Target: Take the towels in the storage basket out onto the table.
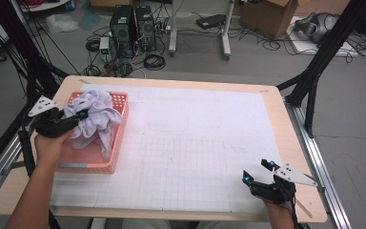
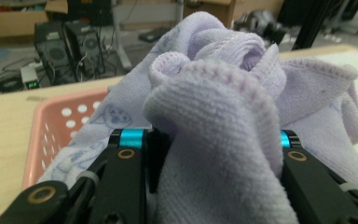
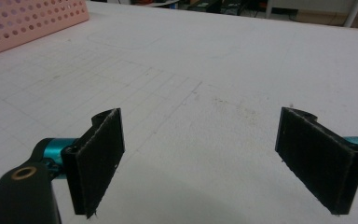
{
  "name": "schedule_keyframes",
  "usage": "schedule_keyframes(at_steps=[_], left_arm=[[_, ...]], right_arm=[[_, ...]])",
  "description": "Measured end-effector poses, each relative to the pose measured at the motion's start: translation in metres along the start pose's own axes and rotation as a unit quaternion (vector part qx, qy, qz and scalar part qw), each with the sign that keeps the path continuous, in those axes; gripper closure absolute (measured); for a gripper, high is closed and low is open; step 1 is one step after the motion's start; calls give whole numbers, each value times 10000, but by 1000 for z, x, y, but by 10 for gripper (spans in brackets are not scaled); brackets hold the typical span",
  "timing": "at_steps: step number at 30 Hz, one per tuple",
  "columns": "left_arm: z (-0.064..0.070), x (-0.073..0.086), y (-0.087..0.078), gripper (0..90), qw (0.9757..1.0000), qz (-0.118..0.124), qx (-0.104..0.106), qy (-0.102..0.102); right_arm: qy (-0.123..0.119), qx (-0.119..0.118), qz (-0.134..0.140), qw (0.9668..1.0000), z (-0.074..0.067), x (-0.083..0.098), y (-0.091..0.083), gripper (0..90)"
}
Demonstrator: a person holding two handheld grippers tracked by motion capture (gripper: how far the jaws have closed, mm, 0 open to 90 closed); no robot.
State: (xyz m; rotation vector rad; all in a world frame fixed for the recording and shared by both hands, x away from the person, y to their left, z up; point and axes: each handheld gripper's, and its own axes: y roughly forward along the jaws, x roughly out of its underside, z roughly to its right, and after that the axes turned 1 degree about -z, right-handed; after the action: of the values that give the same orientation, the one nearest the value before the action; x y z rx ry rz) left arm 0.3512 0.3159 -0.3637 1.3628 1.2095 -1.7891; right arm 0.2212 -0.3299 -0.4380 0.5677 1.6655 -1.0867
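From the high view, my left forearm comes up from the near left corner of the table [image 1: 271, 102], hand wrapped round my left gripper [image 1: 82, 115], which lies roughly level over the left rim of the pink basket [image 1: 119, 138] and points toward the table's middle. Its jaws are pinched on the one lavender towel [image 1: 95, 117], a crumpled bundle that sits bunched above the basket's far half with a fold hanging down inside. The basket, the single one on the table, stands close along the left edge on the white gridded sheet [image 1: 195, 138]. My right hand rests at the near right corner holding my right gripper [image 1: 256, 172], its jaws spread apart and aimed toward the far left across the bare sheet, well apart from basket and towel. In the left gripper view, my two black jaws rise on either side of a thick roll of the towel [image 2: 223, 140] and press into it, the cloth bulging up between and over them; the basket's perforated wall [image 2: 56, 130] shows behind at the left. In the right gripper view, my right gripper [image 3: 200, 158] has both padded jaws standing wide over the sheet [image 3: 223, 60] with nothing between them, and a corner of the basket [image 3: 23, 23] sits at the upper left.
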Motion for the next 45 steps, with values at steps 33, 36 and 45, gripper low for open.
schedule_keyframes(at_steps=[33,36,45], left_arm=[[18,-56,-42,630,9822,1552,1051,96],[24,-63,-43,630,9797,1614,1178,194],[49,-81,-42,630,9690,1848,1605,336]], right_arm=[[-25,-56,64,10000,-2,-1,0,139],[-32,-60,65,10000,-2,-1,0,139],[-34,-61,62,10000,-2,-1,-1,139]])
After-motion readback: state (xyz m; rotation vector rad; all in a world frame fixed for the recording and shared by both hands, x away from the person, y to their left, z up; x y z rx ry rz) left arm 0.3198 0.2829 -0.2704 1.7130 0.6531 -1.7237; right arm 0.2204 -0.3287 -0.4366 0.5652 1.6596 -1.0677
